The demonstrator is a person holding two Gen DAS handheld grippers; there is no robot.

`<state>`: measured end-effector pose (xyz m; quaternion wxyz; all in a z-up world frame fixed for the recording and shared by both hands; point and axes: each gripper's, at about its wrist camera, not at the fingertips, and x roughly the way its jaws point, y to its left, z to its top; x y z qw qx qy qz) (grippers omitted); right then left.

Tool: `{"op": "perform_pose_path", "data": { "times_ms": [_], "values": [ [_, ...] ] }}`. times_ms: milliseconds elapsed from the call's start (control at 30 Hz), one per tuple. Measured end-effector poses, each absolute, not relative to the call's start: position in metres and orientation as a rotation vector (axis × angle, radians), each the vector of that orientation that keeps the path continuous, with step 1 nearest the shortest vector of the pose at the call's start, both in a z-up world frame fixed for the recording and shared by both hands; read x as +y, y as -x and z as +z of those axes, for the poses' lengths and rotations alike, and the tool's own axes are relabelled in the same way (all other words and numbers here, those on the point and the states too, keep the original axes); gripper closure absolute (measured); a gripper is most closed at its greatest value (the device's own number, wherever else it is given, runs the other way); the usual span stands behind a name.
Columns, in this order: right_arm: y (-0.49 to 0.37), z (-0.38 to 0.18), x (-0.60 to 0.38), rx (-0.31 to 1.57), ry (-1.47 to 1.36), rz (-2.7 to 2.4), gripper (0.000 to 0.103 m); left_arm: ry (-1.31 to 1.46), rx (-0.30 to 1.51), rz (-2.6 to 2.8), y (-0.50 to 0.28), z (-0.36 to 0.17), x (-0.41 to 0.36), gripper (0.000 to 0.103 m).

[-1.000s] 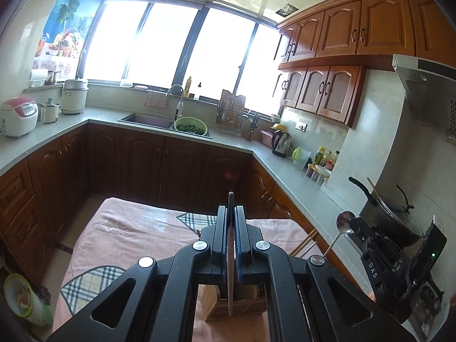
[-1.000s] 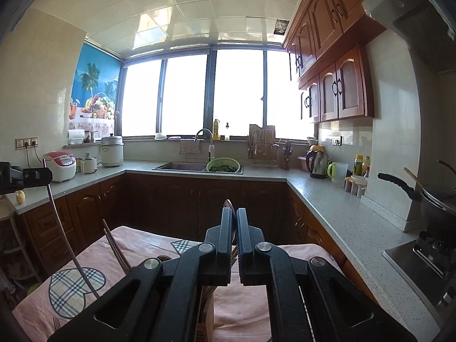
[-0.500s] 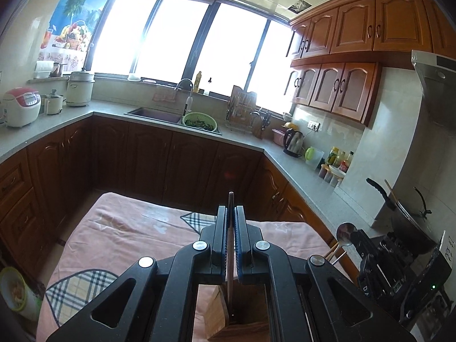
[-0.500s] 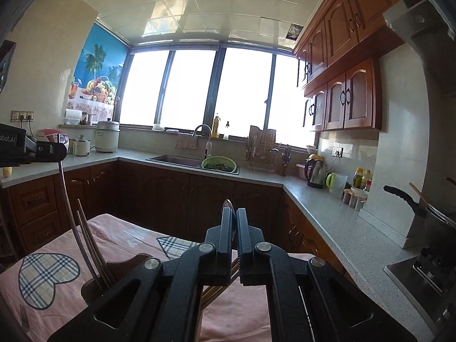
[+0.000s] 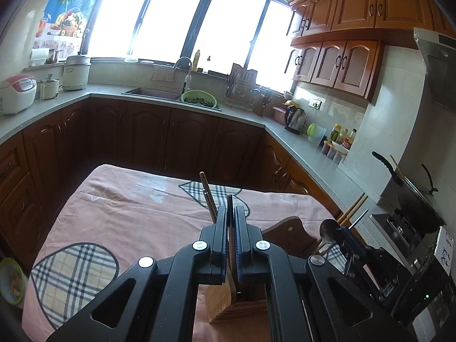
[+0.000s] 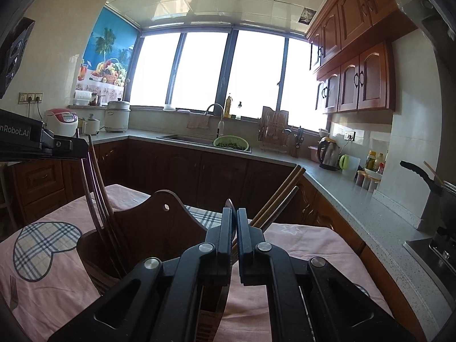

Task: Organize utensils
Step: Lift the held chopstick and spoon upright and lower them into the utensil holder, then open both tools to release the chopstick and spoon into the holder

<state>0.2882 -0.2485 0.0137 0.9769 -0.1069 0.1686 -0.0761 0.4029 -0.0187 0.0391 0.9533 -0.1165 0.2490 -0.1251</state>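
Left wrist: left gripper (image 5: 230, 213), fingers clenched on a thin chopstick (image 5: 229, 208), over the wooden holder (image 5: 239, 305) on the bench (image 5: 142, 213).
Right wrist: right gripper (image 6: 234, 222) clamps a spoon (image 6: 230, 205) beside the holder (image 6: 159, 228).

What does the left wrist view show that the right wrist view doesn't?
Only the left wrist view: the light wooden block under the left gripper, which pinches a thin utensil handle, and the right gripper's spoon. Only the right wrist view: a fork on the pink cloth. Both: the dark wooden holder and the sink.
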Motion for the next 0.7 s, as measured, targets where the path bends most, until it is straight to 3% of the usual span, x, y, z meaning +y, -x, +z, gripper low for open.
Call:
{"op": "perform_pose_path", "data": {
  "times_ms": [600, 700],
  "values": [
    [-0.293, 0.014, -0.266, 0.404, 0.148, -0.128, 0.098, 0.257, 0.537, -0.25, -0.405, 0.036, -0.01, 0.098],
    [-0.292, 0.016, -0.268, 0.405, 0.133, -0.129, 0.091, 0.256, 0.542, -0.248, -0.405, 0.035, -0.01, 0.092]
  ]
}}
